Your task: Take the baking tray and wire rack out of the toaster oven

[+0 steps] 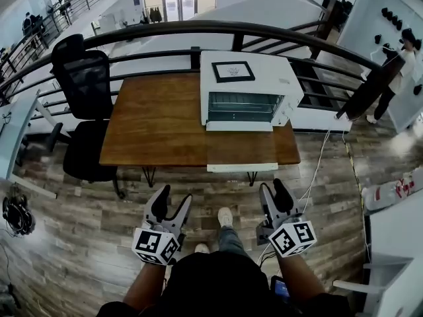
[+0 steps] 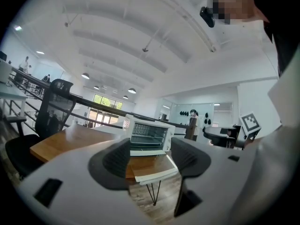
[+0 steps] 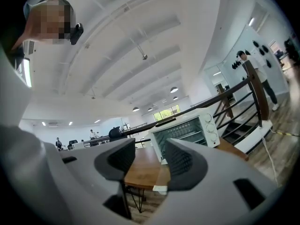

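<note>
A white toaster oven (image 1: 244, 88) stood at the right rear of a wooden worktop (image 1: 158, 124), with a black-framed sheet (image 1: 232, 71) lying on its top. Its door (image 1: 239, 126) looked folded down at the front, leaving the inside open to view. Thin horizontal bars of the wire rack (image 1: 242, 106) showed inside the oven. The baking tray could not be told apart from the dark interior in any view. A narrow wooden panel with a white front edge (image 1: 242, 168) jutted from the worktop's near side, in line with the oven.

The person stood on the plank floor (image 1: 86, 243), well back from the worktop, holding both tools level and aimed at it. The left hand-held gripper (image 1: 172, 203) hung over the floor with its jaws apart and nothing between them. Its own view framed the oven in the gap between the two dark pads (image 2: 117, 159). The right hand-held gripper (image 1: 275, 194) was likewise spread and empty, with the oven and the worktop's edge showing past its pads (image 3: 180, 163).

A black office chair (image 1: 86, 78) stood at the worktop's left end, a dark railing (image 1: 198, 26) curved behind it, and a white cable (image 1: 320, 157) trailed across the floor on the right.
</note>
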A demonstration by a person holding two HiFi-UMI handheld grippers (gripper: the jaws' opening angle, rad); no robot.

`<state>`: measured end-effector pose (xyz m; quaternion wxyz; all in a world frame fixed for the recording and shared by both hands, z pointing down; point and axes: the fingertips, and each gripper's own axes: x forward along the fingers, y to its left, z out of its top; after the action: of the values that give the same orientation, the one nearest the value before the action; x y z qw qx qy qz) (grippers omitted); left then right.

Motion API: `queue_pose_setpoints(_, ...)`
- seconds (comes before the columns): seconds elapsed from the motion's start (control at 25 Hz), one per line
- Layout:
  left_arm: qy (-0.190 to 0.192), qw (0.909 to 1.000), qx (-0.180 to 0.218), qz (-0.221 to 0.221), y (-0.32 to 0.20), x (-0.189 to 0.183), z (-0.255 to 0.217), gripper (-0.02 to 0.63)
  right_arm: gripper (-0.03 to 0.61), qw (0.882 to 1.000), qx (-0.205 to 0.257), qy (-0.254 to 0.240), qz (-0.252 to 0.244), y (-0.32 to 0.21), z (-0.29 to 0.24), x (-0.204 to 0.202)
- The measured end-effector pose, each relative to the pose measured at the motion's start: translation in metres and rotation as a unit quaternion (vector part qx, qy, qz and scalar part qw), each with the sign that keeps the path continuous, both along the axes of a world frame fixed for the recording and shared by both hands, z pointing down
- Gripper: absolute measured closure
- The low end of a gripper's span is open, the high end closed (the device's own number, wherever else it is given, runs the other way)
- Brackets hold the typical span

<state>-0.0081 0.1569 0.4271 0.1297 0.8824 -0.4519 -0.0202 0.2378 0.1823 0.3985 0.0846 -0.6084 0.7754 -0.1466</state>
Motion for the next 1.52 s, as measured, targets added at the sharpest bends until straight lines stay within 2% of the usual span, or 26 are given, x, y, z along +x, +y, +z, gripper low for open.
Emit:
queue_pose_setpoints(0.48,0.006,0.9992,0.006,-0.038,-0.107,0.038,-0.006,0.336,0.407,0.999,-0.017,-0.027,-0.036,-0.145,0.015,0.039)
queue_pose_setpoints(0.56,0.009,0.9991,0.001,-0.042,-0.123,0.046,-0.003,0.334,0.437,0.998,-0.022,-0.039,-0.044,-0.164,0.020,0.044)
queue_pose_setpoints(0.8,0.003,0.9983,-0.003,-0.059,-0.162,0.066,0.001,0.335,0.458,0.991,-0.078,-0.092,-0.055,-0.224,0.056,0.060)
queue_pose_setpoints(0.96,-0.013,0.9967,-0.001,-0.080,-0.178,0.070,0.001,0.335,0.462,0.992,-0.083,-0.033,-0.085,-0.253,0.072,0.052)
queue_pose_setpoints(1.08,-0.015,0.9949,-0.010,-0.099,-0.179,0.067,0.007,0.336,0.461,0.988,-0.105,-0.039,-0.103,-0.270,0.091,0.046)
queue_pose_setpoints(1.16,-0.018,0.9936,-0.019,-0.109,-0.177,0.063,0.012,0.336,0.462,0.985,-0.124,-0.066,-0.104,-0.281,0.104,0.044)
queue_pose_setpoints(1.24,-0.021,0.9925,-0.031,-0.116,-0.175,0.060,0.017,0.336,0.481,0.978,-0.143,-0.114,-0.100,-0.293,0.114,0.045)
queue_pose_setpoints(1.4,-0.020,0.9908,-0.053,-0.123,-0.172,0.054,0.025,0.336,0.480,0.953,-0.170,-0.238,-0.084,-0.318,0.130,0.048)
queue_pose_setpoints(1.52,-0.025,0.9905,-0.060,-0.121,-0.184,0.046,0.031,0.336,0.471,0.934,-0.178,-0.305,-0.062,-0.340,0.139,0.048)
